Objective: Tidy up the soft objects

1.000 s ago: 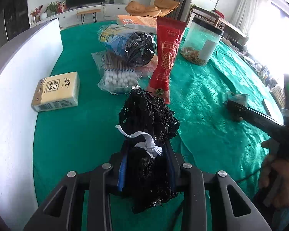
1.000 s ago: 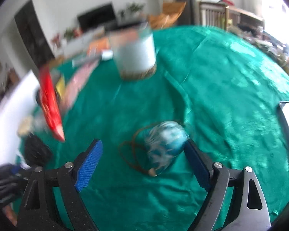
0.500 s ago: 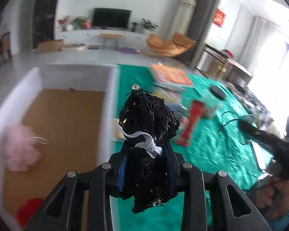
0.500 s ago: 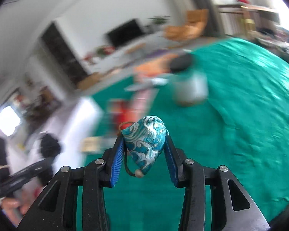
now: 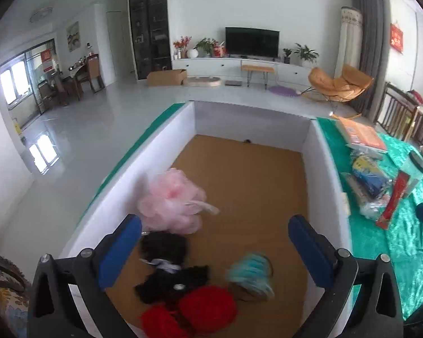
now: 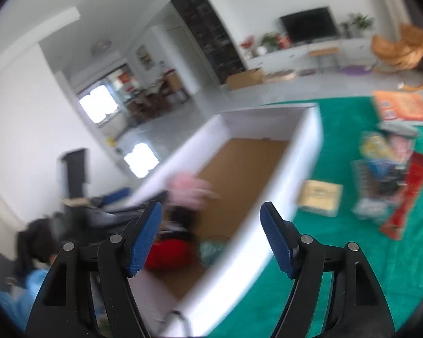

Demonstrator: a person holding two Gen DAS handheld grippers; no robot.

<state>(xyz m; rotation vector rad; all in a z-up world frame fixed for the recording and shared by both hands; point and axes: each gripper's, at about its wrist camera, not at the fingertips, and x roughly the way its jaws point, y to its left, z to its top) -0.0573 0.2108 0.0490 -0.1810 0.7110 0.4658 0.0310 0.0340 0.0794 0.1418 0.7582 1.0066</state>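
Note:
A white-walled box [image 5: 321, 174] with a brown floor sits at the table's left. Inside lie a pink mesh puff [image 5: 169, 200], a black lace bundle [image 5: 169, 270], red fluffy items [image 5: 206, 309] and a blurred teal patterned pouch [image 5: 251, 276]. My left gripper [image 5: 214, 253] is open and empty above them. My right gripper [image 6: 211, 236] is open and empty over the box's near wall [image 6: 268, 217]; the red items [image 6: 169, 253], the pouch [image 6: 211, 249] and the pink puff [image 6: 189, 188] show blurred below it.
The green tablecloth [image 5: 409, 242] to the right holds a red packet [image 5: 392, 205], plastic bags [image 5: 369, 180], an orange book [image 5: 363, 135] and a tissue pack [image 6: 320, 195]. The table's left edge runs beside the box. The right wrist view is motion-blurred.
Both grippers swung from the tablecloth to over the box. The left let go of the black lace bundle and the right let go of the teal pouch; both now lie in the box.

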